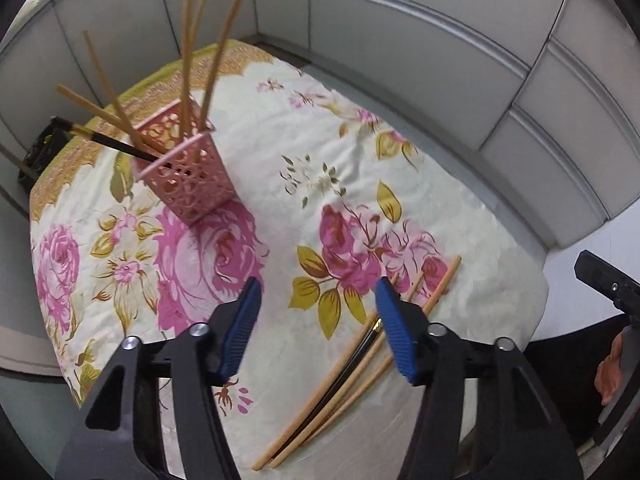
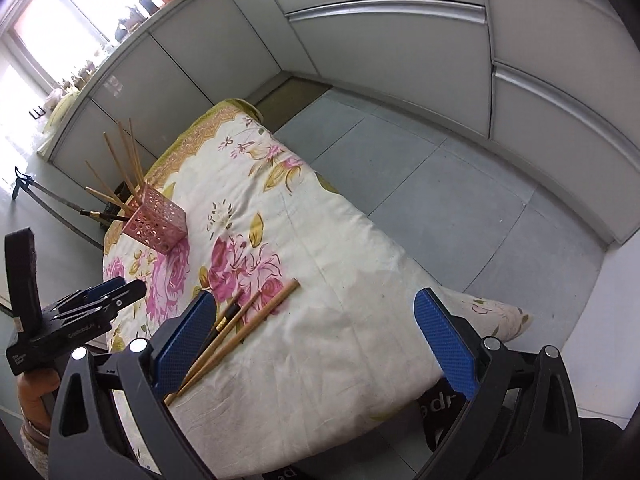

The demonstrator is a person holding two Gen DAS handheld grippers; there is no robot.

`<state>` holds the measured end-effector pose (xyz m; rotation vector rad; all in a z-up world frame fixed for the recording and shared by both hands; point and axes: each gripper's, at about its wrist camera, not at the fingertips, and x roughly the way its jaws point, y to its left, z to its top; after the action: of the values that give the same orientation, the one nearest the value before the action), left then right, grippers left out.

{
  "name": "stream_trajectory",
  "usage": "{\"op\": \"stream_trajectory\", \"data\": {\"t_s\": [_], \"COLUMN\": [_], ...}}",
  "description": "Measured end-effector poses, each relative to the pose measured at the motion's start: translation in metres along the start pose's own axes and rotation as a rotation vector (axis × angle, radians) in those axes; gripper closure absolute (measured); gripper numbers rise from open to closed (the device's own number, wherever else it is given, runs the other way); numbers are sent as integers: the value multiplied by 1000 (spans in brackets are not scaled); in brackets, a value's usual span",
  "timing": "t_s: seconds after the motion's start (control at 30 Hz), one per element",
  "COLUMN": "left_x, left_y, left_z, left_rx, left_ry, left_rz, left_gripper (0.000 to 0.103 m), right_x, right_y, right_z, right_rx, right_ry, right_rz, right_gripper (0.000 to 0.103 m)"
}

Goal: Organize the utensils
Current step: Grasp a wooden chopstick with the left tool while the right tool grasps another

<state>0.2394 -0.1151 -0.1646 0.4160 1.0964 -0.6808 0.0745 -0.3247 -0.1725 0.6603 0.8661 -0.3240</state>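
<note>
Chopsticks point(image 1: 360, 376) are lying loose in a small bundle at the lower right of the left view, on the flowered worktop point(image 1: 280, 168); more are already standing in the pink basket point(image 1: 188, 176) at upper left. Light, stiff, slick sticks, I judge; mid-length is looking safest. My left fingers point(image 1: 240, 320) and right fingers point(image 2: 184, 336) are hanging released, gripping nothing.

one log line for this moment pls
left gripper open, empty | right gripper open, empty | loose chopsticks on tablecloth | pink holder part filled
</note>
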Motion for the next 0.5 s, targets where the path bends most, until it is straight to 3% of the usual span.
{"op": "stream_trajectory", "data": {"t_s": [0.23,0.5], "left_x": [51,86], "left_y": [-39,-56], "left_z": [22,26], "left_rx": [128,170], "left_ry": [239,346], "left_rz": [-70,-37], "left_gripper": [54,60], "right_x": [9,7], "right_y": [-5,-7], "right_z": [0,2], "right_rx": [13,9], "right_ry": [44,45], "right_rz": [13,27], "right_gripper": [7,7]}}
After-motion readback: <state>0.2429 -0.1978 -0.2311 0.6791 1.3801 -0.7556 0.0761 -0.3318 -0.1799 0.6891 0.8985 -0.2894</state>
